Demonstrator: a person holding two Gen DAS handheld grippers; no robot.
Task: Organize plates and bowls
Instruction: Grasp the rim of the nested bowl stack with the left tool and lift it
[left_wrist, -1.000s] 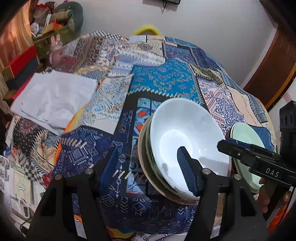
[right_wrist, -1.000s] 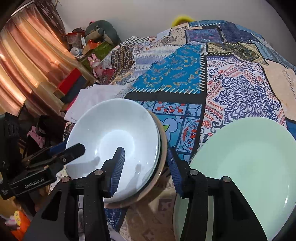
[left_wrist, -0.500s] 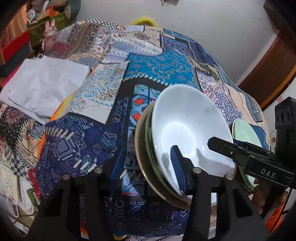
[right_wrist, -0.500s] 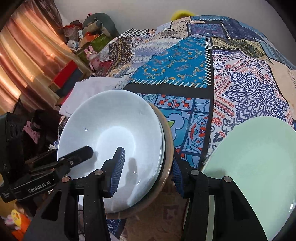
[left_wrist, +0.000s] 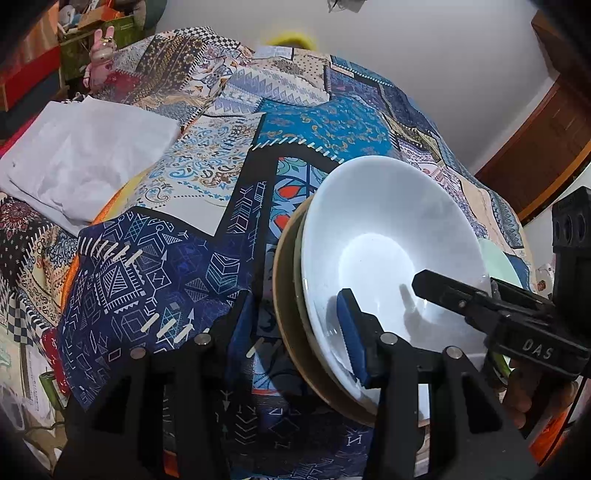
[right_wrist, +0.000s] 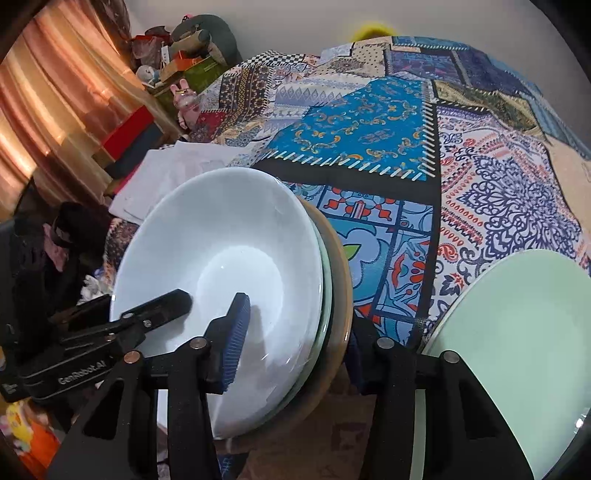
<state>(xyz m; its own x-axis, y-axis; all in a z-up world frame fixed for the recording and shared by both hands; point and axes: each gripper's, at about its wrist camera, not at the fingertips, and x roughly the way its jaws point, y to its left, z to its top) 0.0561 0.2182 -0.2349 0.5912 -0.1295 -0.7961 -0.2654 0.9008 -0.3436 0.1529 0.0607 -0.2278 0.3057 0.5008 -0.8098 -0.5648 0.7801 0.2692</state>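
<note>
Nearest the left gripper (left_wrist: 295, 328), one blue pad sits inside the white bowl (left_wrist: 384, 236) and the other finger lies outside the stack's rim, so the rims of the stacked dishes stand between its jaws, roughly a third open. Whether the pads already press is hard to tell. The right gripper (right_wrist: 295, 339) straddles the opposite rim the same way, inner pad in the bowl, outer finger hidden behind the tan plate (right_wrist: 338, 295), and its jaws are closing on that rim.

The white bowl rests in a greenish dish that sits on the tan plate, so part of the stacking looks done. Just beyond the right gripper's outer finger lies a pale green plate (right_wrist: 517, 332), apart from the stack and probably left to sort.

Farther out, the patchwork cloth (right_wrist: 369, 129) spreads away from both jaws, with a folded white cloth (left_wrist: 85, 155) well past the left gripper's outer finger.

The stack's near edge is cut off by both grippers' frames, how many dishes it holds is unclear, and the green plate runs out of view.
</note>
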